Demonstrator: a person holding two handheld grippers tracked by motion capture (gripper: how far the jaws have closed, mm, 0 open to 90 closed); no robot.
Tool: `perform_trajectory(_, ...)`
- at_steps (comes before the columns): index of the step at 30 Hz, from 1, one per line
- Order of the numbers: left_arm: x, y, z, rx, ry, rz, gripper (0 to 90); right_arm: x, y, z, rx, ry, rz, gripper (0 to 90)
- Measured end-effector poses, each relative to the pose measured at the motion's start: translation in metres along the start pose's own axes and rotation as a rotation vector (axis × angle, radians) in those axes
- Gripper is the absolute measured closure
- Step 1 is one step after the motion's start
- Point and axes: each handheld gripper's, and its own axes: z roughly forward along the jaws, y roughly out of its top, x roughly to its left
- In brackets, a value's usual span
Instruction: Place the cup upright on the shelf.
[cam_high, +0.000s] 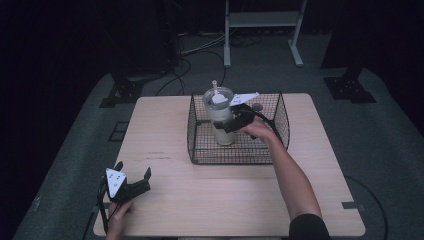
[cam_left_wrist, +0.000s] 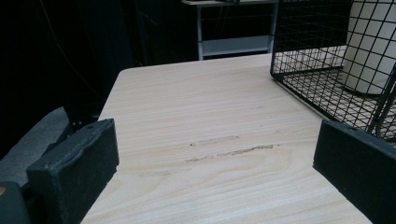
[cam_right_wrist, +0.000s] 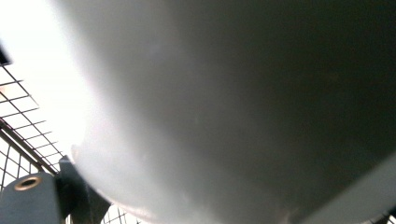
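Each hand carries a black gripper: the left gripper (cam_high: 134, 178) bears a pale grey three-cornered plate with small dark dots on top, and a thin black cable trails from its rear. Its two jaws are blocky, matt black slabs with rough faces. The right gripper (cam_high: 235, 120) has a like plate, and the right arm wears a short black sleeve (cam_high: 309, 226).

Looked along two black jaws of the left hand-held gripper (cam_left_wrist: 215, 158), set wide apart with nothing between them. Hovered low over the pale wooden table (cam_left_wrist: 201, 107), faint scuff marks (cam_left_wrist: 231, 148) in the grain just ahead. Showed a black wire basket (cam_left_wrist: 308, 56) on the table at upper right, a tall whitish cup (cam_left_wrist: 373, 42) upright inside it. Took in a metal frame (cam_left_wrist: 233, 28) beyond the table's far edge, in the dark.
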Motion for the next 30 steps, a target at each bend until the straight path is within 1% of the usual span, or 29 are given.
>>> perform_trajectory(2, 0.000, 0.000, 0.000, 0.000, 0.000, 0.000, 0.0, -0.002, -0.002, -0.002, -0.001, 0.003, 0.009, 9.1)
perform_trajectory(6, 0.000, 0.000, 0.000, 0.000, 0.000, 0.002, 0.0, -0.003, -0.003, -0.006, 0.020, 0.009, 0.001, 8.7)
perform_trajectory(9, 0.000, 0.000, 0.000, 0.001, 0.001, 0.001, 0.0, -0.003, -0.003, -0.008, 0.024, 0.011, -0.001, 8.6)
perform_trajectory(13, 0.000, 0.000, 0.000, 0.000, 0.001, 0.001, 0.0, -0.003, -0.004, -0.010, 0.035, 0.006, -0.002, 8.7)
perform_trajectory(15, 0.000, 0.000, 0.000, 0.000, 0.001, 0.000, 0.0, -0.003, -0.005, -0.011, 0.051, 0.002, -0.017, 9.0)
perform_trajectory(17, 0.000, 0.000, 0.000, 0.000, 0.001, 0.000, 0.0, -0.003, -0.005, -0.013, 0.058, 0.002, -0.020, 9.0)
perform_trajectory(23, 0.000, 0.000, 0.000, 0.001, 0.003, 0.003, 0.0, -0.003, -0.007, -0.018, 0.073, -0.001, -0.018, 9.2)
perform_trajectory(25, 0.000, 0.000, 0.000, 0.001, 0.003, 0.003, 0.0, -0.003, -0.008, -0.021, 0.068, -0.003, -0.020, 9.2)
perform_trajectory(26, -0.001, 0.000, 0.000, 0.001, 0.003, 0.003, 0.0, -0.003, -0.009, -0.022, 0.065, -0.004, -0.008, 9.2)
perform_trajectory(29, -0.001, 0.000, 0.000, 0.000, 0.003, 0.002, 0.0, -0.004, -0.011, -0.027, 0.052, -0.010, 0.003, 9.2)
perform_trajectory(30, 0.000, 0.000, 0.000, 0.001, 0.004, 0.001, 0.0, -0.003, -0.011, -0.028, 0.058, -0.010, 0.007, 9.2)
